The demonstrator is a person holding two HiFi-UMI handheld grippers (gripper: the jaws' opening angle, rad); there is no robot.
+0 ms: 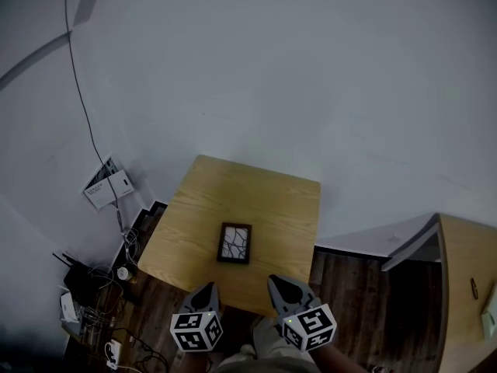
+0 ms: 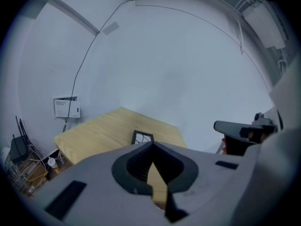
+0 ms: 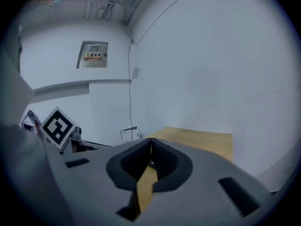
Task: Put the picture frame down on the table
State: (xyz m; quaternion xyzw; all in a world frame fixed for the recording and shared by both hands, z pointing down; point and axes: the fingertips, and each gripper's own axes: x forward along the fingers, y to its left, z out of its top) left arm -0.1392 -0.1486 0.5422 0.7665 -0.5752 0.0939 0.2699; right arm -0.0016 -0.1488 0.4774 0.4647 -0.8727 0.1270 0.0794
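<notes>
The picture frame (image 1: 234,242), dark-edged with a white branching pattern, lies flat on the wooden table (image 1: 233,193) near its front edge. Neither gripper touches it. My left gripper (image 1: 208,290) hovers at the table's front edge, just short of the frame and to its left, with its jaws shut on nothing. My right gripper (image 1: 281,284) hangs beside it to the right, also shut and empty. In the left gripper view, the closed tips (image 2: 151,145) point at the frame (image 2: 142,136). The right gripper view shows closed tips (image 3: 150,141) over the table (image 3: 202,140).
A white box (image 1: 107,183) with a cable running up sits on the wall to the left. A router and tangled cords (image 1: 85,286) clutter the dark floor at the lower left. Another wooden cabinet (image 1: 466,286) stands at the right.
</notes>
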